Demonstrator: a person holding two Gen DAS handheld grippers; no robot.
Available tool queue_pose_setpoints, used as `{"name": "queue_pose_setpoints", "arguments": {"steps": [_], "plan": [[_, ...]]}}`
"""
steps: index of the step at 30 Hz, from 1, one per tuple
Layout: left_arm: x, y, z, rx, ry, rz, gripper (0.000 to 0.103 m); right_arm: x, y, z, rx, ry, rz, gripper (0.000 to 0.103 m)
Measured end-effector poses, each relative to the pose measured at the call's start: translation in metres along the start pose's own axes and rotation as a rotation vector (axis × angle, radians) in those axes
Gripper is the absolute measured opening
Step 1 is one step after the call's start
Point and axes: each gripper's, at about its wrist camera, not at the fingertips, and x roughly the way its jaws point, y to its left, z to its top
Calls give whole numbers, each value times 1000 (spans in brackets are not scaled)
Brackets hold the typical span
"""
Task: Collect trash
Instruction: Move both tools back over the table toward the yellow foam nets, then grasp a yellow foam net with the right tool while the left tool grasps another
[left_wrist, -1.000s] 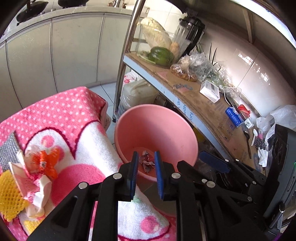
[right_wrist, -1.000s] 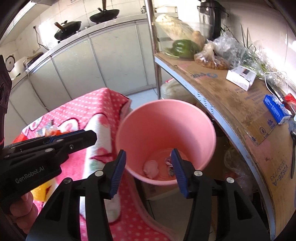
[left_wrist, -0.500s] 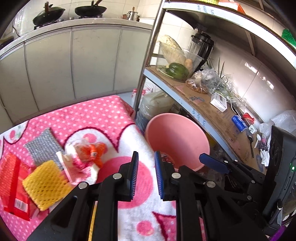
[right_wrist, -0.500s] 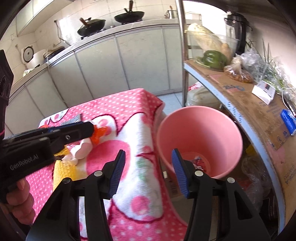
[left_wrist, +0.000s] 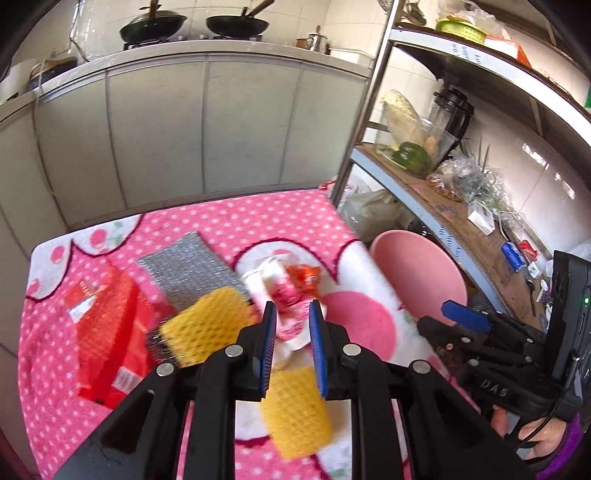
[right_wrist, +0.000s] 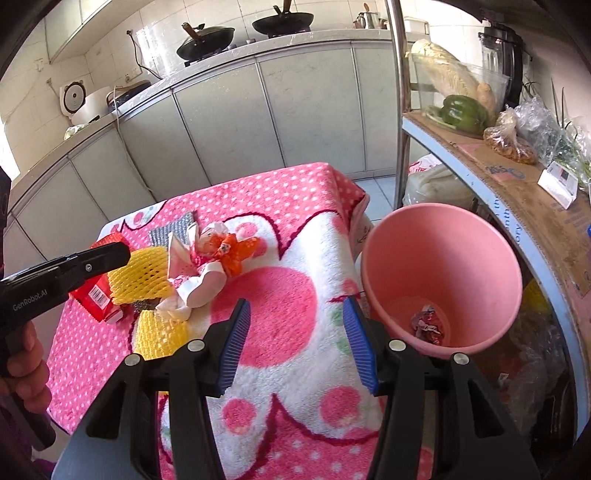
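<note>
Trash is spread over the pink towel (right_wrist: 295, 354), L to R: a red packet (right_wrist: 96, 291) at the far left, two yellow foam nets (right_wrist: 142, 275), a grey mesh pad (left_wrist: 186, 269) behind them, then a crumpled pink-white wrapper (right_wrist: 201, 280) w/ an orange scrap (right_wrist: 231, 251) beside it. Further right, off the towel's edge, a pink bucket (right_wrist: 476, 236) is seen; one crumpled piece (right_wrist: 426, 325) lies at its bottom.

Left gripper (left_wrist: 291, 347) is held over the pile w/ a narrow gap between its pads, nothing pinched; the pink-white wrapper is lined up just past the tips. Right gripper (right_wrist: 301, 347) is spread wide & empty, over bare towel, betw. pile and bucket.

Progress is judged early: approx. one item is binned, and the rest (packet, both nets, pad, wrapper, scrap) is left on the towel. The wrapper is prob. next to be taken by the left gripper, though the view there is blurred.
</note>
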Motion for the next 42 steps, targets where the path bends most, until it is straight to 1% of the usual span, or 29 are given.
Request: {"name": "queue_pose_setpoints", "arguments": {"steps": [7, 12, 18, 25, 28, 31, 34, 39, 42], "plan": [[-1, 39, -12, -56, 28, 50, 17, 11, 12, 0, -17, 19, 49, 53], [2, 51, -15, -77, 43, 71, 17, 16, 20, 1, -32, 26, 81, 53], [-2, 63, -6, -109, 10, 73, 18, 20, 24, 1, -43, 33, 106, 53], [21, 70, -6, -107, 67, 95, 18, 25, 28, 0, -41, 59, 141, 53], [26, 71, -9, -110, 89, 79, 18, 26, 32, -1, -47, 78, 176, 53], [25, 68, -12, -95, 87, 60, 18, 28, 38, -3, -55, 105, 228, 53], [26, 66, -16, -108, 100, 33, 19, 30, 44, -6, -48, 139, 279, 53], [29, 57, -24, -98, 117, -7, 19, 37, 59, -15, -69, 190, 312, 53], [28, 49, -27, -72, 113, -21, 19, 41, 67, -20, -75, 217, 324, 53]]}}
